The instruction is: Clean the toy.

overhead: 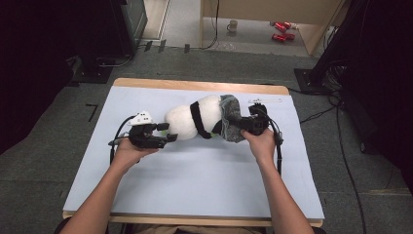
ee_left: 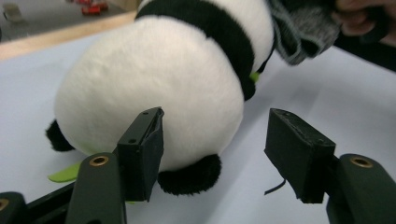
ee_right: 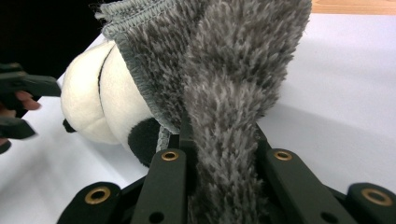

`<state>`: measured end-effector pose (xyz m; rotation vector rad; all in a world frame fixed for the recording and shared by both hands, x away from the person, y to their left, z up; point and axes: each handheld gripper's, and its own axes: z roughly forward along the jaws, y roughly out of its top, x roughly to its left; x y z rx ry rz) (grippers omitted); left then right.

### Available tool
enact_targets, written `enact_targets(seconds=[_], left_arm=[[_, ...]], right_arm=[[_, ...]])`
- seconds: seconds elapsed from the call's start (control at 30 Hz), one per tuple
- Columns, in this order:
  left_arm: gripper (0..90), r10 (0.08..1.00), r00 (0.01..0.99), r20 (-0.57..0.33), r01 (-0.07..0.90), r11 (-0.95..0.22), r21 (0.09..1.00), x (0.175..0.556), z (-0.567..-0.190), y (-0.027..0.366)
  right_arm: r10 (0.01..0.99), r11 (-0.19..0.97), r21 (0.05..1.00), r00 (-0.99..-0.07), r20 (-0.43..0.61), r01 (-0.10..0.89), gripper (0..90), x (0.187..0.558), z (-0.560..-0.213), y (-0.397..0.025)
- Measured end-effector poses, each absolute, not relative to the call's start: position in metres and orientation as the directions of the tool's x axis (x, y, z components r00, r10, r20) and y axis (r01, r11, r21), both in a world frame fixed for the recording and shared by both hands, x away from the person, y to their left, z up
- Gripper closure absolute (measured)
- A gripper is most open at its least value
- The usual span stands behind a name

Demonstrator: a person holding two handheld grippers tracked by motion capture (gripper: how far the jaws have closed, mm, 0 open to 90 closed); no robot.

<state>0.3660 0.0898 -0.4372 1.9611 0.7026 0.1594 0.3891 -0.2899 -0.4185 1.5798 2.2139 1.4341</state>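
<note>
Currently the plush panda (overhead: 192, 121) lies on its side near the middle of the pale blue table cover (overhead: 195, 180), rump toward the person's left, head end toward the right. A grey fuzzy cloth (overhead: 231, 122), possibly a small hat or sock, is pulled over the head end.

Handling, judged: the panda looks light and soft, compressible under any pinch, and its short pile is not slippery. It will likely slide on the smooth cover if pushed rather than held. The cloth is limp, shaggy and stretchy; its knitted hem (ee_right: 135, 60) looks the firmest place to take it. The panda is best steadied at the rump or a black foot (ee_left: 189, 175), where the jaws can close over stuffing.

Right gripper (overhead: 253, 124): jaws closed on a fold of the grey cloth, which in the right gripper view runs straight down between them. Right hand (overhead: 262, 144) sits behind the gripper, forearm angled in from the bottom, wrist turned inward toward the panda.

Left gripper (ee_left: 215, 154): jaws spread apart, holding nothing. One pad sits just in front of the white rump, the other stands clear over bare cover; contact cannot be confirmed. Left hand (overhead: 127, 152) holds it low, pointing rightward along the table at the rump.

A small green piece (ee_left: 65, 173) lies beside the toy.
</note>
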Motion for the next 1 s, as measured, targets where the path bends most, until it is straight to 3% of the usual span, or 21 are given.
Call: enact_targets(seconds=[0.23, 0.47, 0.73, 0.87, 1.0], left_arm=[[27.3, 0.561, 0.820, -0.109, 0.352, -0.346, 0.870, 0.377, -0.452, 0.077], [28.7, 0.632, 0.775, -0.011, 0.310, -0.365, 0.878, 0.380, -0.458, 0.069], [48.2, 0.682, 0.732, 0.002, 0.320, -0.346, 0.882, 0.385, -0.460, 0.068], [64.6, 0.705, 0.708, -0.040, 0.386, -0.340, 0.858, 0.385, -0.453, 0.067], [74.4, 0.687, 0.722, -0.087, 0.432, -0.349, 0.832, 0.385, -0.447, 0.068]], right_arm=[[0.767, 0.027, 0.709, -0.470, 0.437, 0.704, 76.8, 0.389, -0.417, -0.290], [0.766, 0.028, 0.716, -0.475, 0.433, 0.697, 76.6, 0.388, -0.410, -0.289], [0.764, 0.024, 0.730, -0.484, 0.427, 0.683, 76.6, 0.386, -0.403, -0.285], [0.759, 0.028, 0.740, -0.496, 0.421, 0.672, 76.5, 0.384, -0.396, -0.283], [0.744, 0.044, 0.754, -0.525, 0.413, 0.655, 76.5, 0.379, -0.384, -0.275]])
